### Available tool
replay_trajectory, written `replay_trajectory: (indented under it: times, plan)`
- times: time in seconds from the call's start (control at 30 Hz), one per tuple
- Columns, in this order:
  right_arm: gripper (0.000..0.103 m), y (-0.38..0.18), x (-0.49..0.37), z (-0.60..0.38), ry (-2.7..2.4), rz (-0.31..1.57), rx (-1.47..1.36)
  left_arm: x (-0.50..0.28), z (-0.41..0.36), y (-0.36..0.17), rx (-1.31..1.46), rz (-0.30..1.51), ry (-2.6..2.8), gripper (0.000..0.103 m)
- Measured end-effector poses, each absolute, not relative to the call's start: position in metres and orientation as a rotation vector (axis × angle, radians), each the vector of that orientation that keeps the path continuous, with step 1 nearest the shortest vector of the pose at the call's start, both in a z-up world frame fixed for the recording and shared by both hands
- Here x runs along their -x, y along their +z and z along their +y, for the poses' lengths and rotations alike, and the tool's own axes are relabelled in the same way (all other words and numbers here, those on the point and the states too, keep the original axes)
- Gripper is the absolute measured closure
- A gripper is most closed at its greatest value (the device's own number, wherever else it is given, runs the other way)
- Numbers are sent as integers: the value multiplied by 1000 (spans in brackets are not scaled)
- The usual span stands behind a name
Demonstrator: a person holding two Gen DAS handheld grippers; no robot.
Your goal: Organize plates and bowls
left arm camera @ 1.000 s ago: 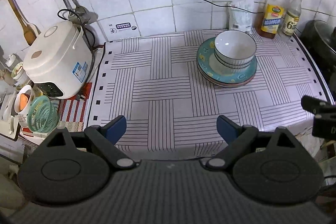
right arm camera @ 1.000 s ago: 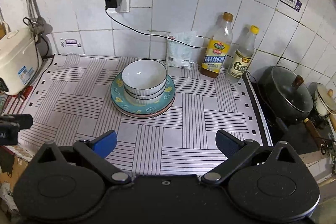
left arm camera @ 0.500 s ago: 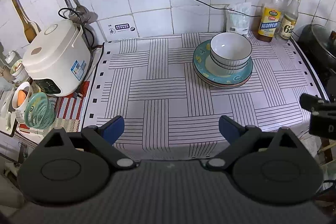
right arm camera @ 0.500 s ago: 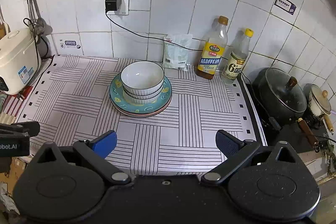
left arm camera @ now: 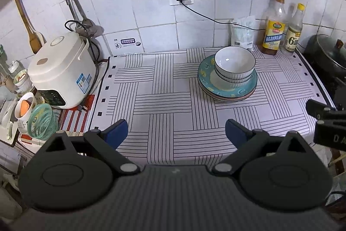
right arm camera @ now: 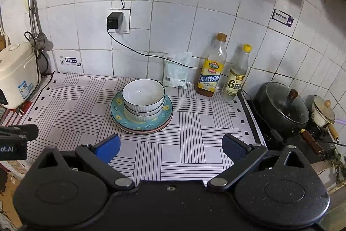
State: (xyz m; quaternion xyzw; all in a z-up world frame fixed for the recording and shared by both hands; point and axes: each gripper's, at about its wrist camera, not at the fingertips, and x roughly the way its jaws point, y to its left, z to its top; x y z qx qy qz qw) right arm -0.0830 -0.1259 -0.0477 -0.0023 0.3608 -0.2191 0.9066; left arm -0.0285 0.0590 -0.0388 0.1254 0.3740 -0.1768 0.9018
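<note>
A: Where do the dishes stand?

B: The bowls (right arm camera: 142, 99) sit nested, at least two of them, on the teal plate (right arm camera: 166, 116), and a pinkish rim of another plate (right arm camera: 140, 133) shows under it. The whole stack rests on the striped cloth (right arm camera: 194, 144), toward the back, just in front of the white bag (right arm camera: 176, 70) and left of the two bottles (right arm camera: 210, 70).

A: What has changed in the last second?

B: Both cameras have drawn back and up; the stack looks smaller and more wall shows. The stack itself has not shifted. I judge the sorting done, or nearly, and the hands retreating.

A: And the grippers?

B: The left gripper (left arm camera: 176, 130) is spread wide with nothing between its blue pads, above the cloth's near edge. The right gripper (right arm camera: 170, 144) is likewise wide and empty, well apart from the stack. Each one's tip pokes into the other's view at the frame edge.

A: Anything you cannot make out?

B: How many bowls are nested, and how many plates lie beneath the teal one. The rice cooker (left arm camera: 62, 68) is cut off in the right view, the lidded pot (right arm camera: 283, 109) in the left. The person holding the grippers is out of sight.
</note>
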Motion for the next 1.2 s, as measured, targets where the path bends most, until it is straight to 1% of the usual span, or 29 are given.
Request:
replay_trajectory:
  times: [0.63, 1.2]
  plan:
    - [1, -54, 85, -133, -468, 755, -29, 23, 60, -46, -221, 795, -326, 5]
    - [1, -58, 79, -141, -464, 771, -41, 18, 53, -49, -255, 799, -322, 5]
